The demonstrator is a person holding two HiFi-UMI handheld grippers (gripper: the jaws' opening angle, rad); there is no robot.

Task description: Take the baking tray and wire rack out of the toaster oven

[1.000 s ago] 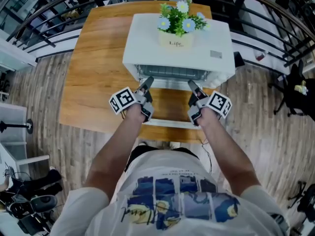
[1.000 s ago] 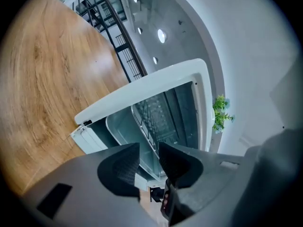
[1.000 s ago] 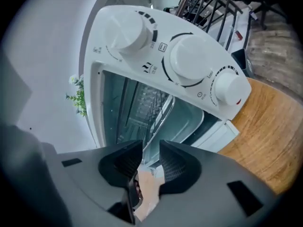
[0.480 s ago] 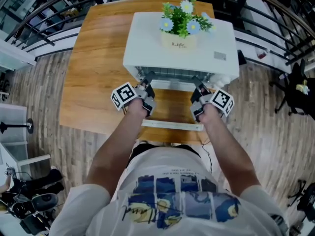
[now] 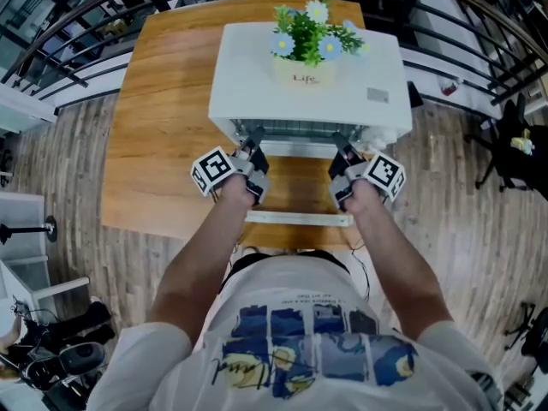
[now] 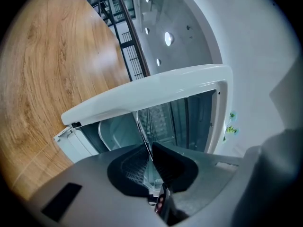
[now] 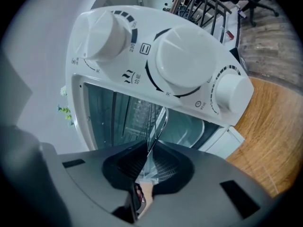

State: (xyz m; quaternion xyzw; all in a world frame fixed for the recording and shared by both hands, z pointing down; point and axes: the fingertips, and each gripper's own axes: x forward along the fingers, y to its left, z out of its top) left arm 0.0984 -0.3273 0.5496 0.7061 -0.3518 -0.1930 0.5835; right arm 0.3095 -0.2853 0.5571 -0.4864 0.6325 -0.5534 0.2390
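Tools (image 6: 150, 157) (image 7: 147, 154) — tight on wire rack (image 6: 141, 126)

A wooden table (image 5: 163, 118) stands on plank floor (image 5: 60, 169), dark railing (image 5: 86, 28) curving behind.

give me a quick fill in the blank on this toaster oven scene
The toaster oven sits on a ___ table.
A pot of ___ stands on it.
Its panel carries ___ knobs.
The left tool and right tool each pinch the wire rack above the ___ door.
Missing: wooden, flowers, three, open.
Both tools' jaws have just been closing onto it.
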